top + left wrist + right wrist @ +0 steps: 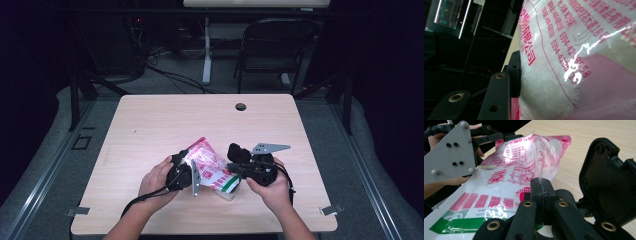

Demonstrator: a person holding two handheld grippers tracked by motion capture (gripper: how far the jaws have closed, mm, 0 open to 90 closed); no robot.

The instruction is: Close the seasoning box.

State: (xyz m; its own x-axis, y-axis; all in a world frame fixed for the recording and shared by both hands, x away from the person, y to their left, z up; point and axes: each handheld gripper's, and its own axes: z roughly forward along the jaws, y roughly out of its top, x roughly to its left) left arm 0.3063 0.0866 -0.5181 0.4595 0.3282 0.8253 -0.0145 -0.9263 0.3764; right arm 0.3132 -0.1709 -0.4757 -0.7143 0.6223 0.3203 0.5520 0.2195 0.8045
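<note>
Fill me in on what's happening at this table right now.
A person at a wooden table works on a plastic bag of white grains, printed in pink with a green stripe, using a handheld gripper in each hand. The right gripper is shut on a pinch of the bag's clear film. The left gripper grips the bag's other side, one jaw pressed against the film in its own view. The bag sits between the two grippers just above the table, near the person's edge; whether it is open I cannot tell.
</note>
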